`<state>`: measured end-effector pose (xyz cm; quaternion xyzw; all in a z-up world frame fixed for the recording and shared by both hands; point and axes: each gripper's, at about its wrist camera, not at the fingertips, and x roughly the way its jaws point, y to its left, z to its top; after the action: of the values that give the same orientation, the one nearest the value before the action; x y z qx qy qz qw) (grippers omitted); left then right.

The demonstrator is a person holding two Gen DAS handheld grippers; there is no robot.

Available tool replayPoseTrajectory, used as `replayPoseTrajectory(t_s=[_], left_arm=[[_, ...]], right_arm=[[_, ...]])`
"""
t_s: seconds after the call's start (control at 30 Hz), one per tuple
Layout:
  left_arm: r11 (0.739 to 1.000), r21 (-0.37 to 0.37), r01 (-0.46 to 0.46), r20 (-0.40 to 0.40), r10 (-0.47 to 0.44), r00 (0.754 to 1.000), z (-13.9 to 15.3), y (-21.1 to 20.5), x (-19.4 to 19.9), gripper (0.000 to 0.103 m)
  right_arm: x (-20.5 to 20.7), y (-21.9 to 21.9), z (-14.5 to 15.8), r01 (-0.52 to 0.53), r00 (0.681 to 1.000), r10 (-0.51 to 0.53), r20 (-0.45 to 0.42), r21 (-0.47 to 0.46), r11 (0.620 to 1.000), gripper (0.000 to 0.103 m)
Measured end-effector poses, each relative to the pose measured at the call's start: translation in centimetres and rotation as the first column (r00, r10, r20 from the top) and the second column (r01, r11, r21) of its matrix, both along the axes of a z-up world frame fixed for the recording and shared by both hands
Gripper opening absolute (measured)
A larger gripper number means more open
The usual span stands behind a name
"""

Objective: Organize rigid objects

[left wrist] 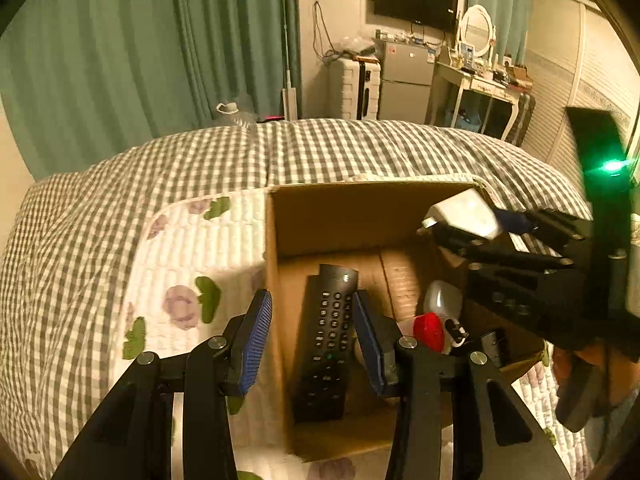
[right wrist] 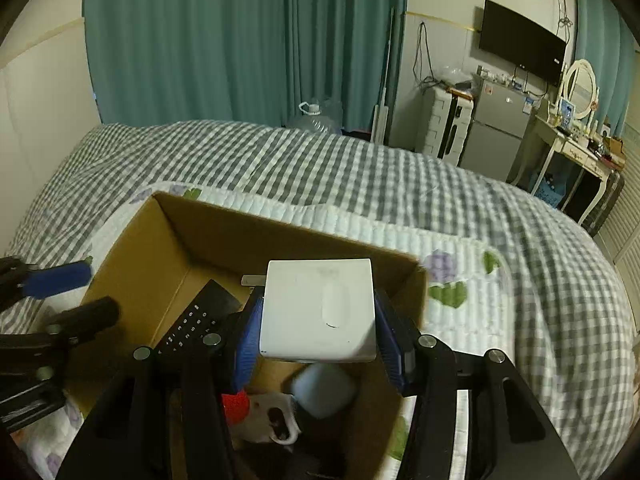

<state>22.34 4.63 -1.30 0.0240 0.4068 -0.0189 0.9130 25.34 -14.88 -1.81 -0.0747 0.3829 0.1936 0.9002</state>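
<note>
An open cardboard box (left wrist: 276, 240) (right wrist: 168, 236) lies on the bed. A black remote control (left wrist: 326, 340) (right wrist: 192, 324) lies inside it on the left. My left gripper (left wrist: 312, 332) is open and empty above the remote, its blue pads (left wrist: 254, 340) spread to either side. My right gripper (right wrist: 316, 336) (left wrist: 472, 232) is shut on a white power adapter (right wrist: 318, 310) (left wrist: 464, 212) and holds it above the box's right part. A small white bottle with a red cap (left wrist: 430, 330) (right wrist: 236, 402) and a pale rounded object (right wrist: 324, 390) lie in the box beneath it.
The box rests on a white floral quilt (left wrist: 188, 264) (right wrist: 460, 264) over a grey checked bedspread (left wrist: 320, 148) (right wrist: 280, 160). Green curtains, a suitcase, a small fridge (left wrist: 404, 80), a wall television and a dressing table stand beyond the bed.
</note>
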Motion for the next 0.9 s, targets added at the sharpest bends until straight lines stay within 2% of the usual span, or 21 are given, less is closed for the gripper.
replayPoseTrajectory(t_s=[0.1,0.17,0.2,0.3,0.4,0.47,0.6,0.67,0.77,0.9], left_arm=[[1.0,0.002,0.001,0.029,-0.001,1.0,0.4,0.4,-0.8,0.045],[1.0,-0.002,-0.001,0.043,0.001,0.999,0.9,0.5,-1.4,0.045],[1.0,-0.007,-0.001,0.049,0.001,0.999,1.2,0.6,-1.7,0.045],[1.0,-0.009,-0.007,0.066,0.007,0.998,2.4,0.8,-3.0,0.048],[1.0,0.005,-0.008,0.098,0.007,0.995,4.5,0.4,-5.3,0.055],[1.0,0.01,-0.011,0.119,0.01,0.993,5.8,0.2,-6.8,0.067],[0.999,0.009,-0.034,0.168,0.032,0.985,8.3,0.1,-10.4,0.075],[0.999,-0.007,-0.047,0.212,0.047,0.976,9.3,0.3,-12.4,0.082],[0.999,-0.014,-0.051,0.245,0.053,0.968,10.3,0.6,-14.5,0.083],[0.998,-0.01,-0.063,0.253,0.064,0.965,9.7,0.8,-16.2,0.084]], right_arm=[[0.3,1.0,-0.6,0.014,1.0,-0.015,-0.019,-0.015,1.0,0.052],[0.0,1.1,-0.2,0.018,1.0,-0.018,0.002,-0.01,1.0,0.06],[-0.4,1.1,0.5,0.025,0.999,-0.025,0.027,-0.006,1.0,0.068],[-1.4,0.8,2.7,0.029,0.998,-0.029,0.054,0.002,1.0,0.071],[-3.7,-0.3,6.1,0.037,0.996,-0.037,0.086,0.007,0.999,0.073],[-5.3,-1.0,8.2,0.046,0.993,-0.046,0.107,0.008,0.999,0.079],[-9.2,-2.6,12.1,0.062,0.988,-0.063,0.142,0.01,0.998,0.09],[-11.1,-3.6,13.3,0.063,0.989,-0.064,0.132,0.01,0.998,0.091],[-13.3,-5.2,14.0,0.074,0.992,-0.077,0.097,0.034,0.997,0.092],[-16.3,-6.6,13.1,0.129,0.989,-0.131,0.064,0.033,0.991,0.096]])
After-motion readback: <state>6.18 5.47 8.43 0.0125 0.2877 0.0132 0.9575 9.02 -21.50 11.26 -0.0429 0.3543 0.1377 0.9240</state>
